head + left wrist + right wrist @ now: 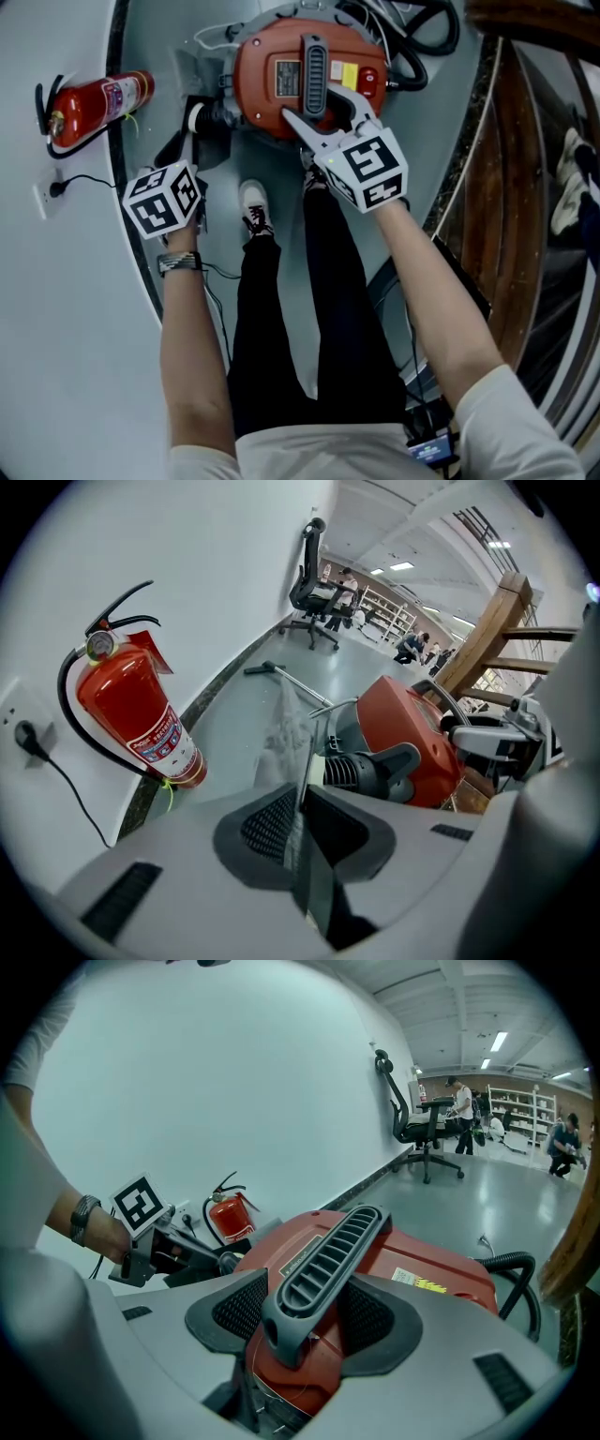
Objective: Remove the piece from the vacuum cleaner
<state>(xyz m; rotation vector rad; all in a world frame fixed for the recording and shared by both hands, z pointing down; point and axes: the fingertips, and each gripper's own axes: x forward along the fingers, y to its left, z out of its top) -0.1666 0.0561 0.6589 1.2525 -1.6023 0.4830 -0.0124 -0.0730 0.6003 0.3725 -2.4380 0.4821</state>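
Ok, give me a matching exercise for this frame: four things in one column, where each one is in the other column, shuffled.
Things:
1 fire extinguisher
2 carry handle
3 office chair
4 thin dark piece

Places:
A gripped by the right gripper
B far down the room
C gripped by the left gripper
D against the white wall, beside the socket

Pairs: 1-D, 2-A, 3-B, 4-C.
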